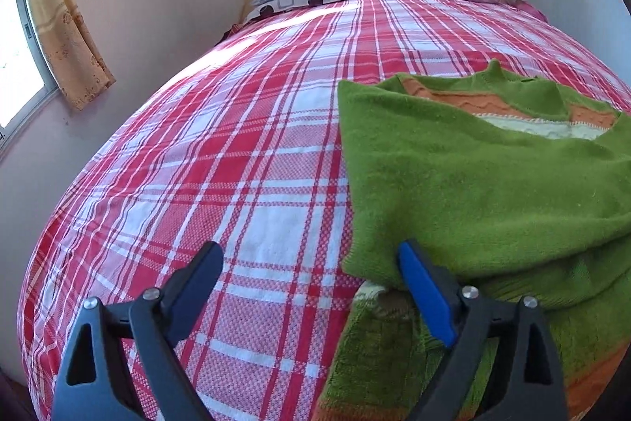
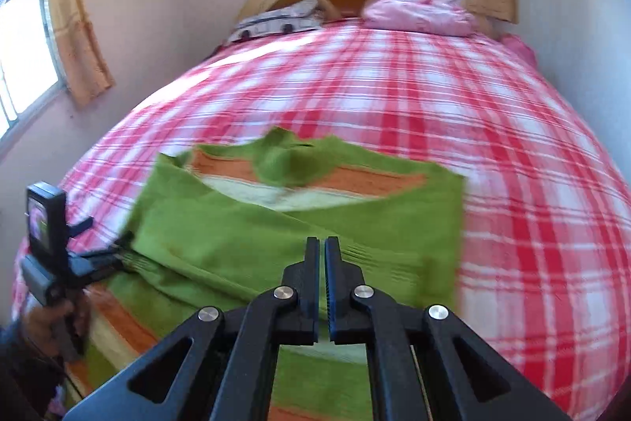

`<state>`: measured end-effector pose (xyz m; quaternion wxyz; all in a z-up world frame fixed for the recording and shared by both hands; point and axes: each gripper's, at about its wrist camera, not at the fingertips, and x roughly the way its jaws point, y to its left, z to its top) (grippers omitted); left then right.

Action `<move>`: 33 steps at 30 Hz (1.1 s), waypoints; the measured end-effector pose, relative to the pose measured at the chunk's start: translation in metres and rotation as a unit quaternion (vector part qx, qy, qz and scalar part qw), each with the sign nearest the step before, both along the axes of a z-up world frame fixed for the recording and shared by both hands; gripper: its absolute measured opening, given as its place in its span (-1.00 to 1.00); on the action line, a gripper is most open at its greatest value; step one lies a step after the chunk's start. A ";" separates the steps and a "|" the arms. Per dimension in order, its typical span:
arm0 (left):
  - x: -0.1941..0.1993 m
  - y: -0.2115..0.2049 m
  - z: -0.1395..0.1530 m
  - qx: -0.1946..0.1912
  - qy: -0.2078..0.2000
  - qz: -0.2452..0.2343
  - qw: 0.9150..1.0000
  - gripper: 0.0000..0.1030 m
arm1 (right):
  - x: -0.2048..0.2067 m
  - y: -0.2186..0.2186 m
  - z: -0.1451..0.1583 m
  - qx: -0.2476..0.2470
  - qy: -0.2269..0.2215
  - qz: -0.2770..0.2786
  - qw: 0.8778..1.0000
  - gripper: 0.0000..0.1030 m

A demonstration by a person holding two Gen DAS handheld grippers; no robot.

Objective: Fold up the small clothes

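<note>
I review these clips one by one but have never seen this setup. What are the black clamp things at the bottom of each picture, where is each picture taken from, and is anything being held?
There is no robot here. A person holds a two-fingered tool in each hand, and each carries a wide-angle camera looking along its fingers. One picture comes from the left tool, the other from the right tool. Both look across a bed with a red and white checked bedspread. On it lies a green sweater with orange and cream stripes, partly folded over itself. The left tool's fingers stand wide apart at the sweater's edge, gripping nothing. The right tool is closed above the sweater, with no cloth visible between its fingers. The right view also shows the left tool in the person's hand.
</note>
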<state>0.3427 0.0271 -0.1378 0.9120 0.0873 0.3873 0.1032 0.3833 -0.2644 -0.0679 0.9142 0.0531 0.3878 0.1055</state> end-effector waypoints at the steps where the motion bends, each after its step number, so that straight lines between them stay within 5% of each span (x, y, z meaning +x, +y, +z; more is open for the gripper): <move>1: -0.001 0.000 0.000 -0.001 0.000 0.001 1.000 0.85 | 0.010 0.015 -0.006 0.000 0.014 0.013 1.000 -0.95; 6: -0.007 0.011 0.004 -0.036 -0.009 0.007 0.999 0.89 | 0.019 0.075 -0.058 -0.040 0.086 0.060 0.994 -0.95; 10: -0.008 0.020 0.021 -0.066 -0.041 0.021 0.997 0.89 | -0.018 0.087 -0.069 -0.100 0.034 0.059 0.993 -0.94; 13: 0.001 0.006 0.024 -0.061 -0.044 -0.002 0.997 0.90 | -0.028 0.087 -0.070 -0.115 0.024 0.061 0.991 -0.94; 17: 0.015 -0.021 -0.002 -0.012 0.015 -0.037 0.999 0.93 | -0.020 0.083 -0.060 -0.100 0.043 0.080 0.991 -0.89; 18: 0.014 -0.023 -0.004 -0.005 0.017 -0.039 0.999 0.93 | -0.019 0.074 -0.054 -0.078 0.049 0.084 0.992 -0.81; 20: 0.010 -0.024 -0.004 0.000 0.016 -0.040 0.999 0.98 | -0.019 0.054 -0.047 -0.044 0.045 0.068 0.996 0.06; 21: 0.009 -0.024 -0.005 0.002 0.017 -0.041 0.999 1.00 | -0.017 0.038 -0.043 -0.032 0.037 0.049 0.998 0.20; 27: 0.008 -0.022 -0.004 0.002 0.012 -0.039 0.999 1.00 | 0.000 -0.037 -0.060 -0.002 0.074 -0.064 0.995 0.23; 33: 0.008 -0.014 -0.006 -0.033 0.019 -0.038 0.999 1.00 | -0.023 -0.049 -0.061 -0.045 0.071 -0.071 0.994 0.07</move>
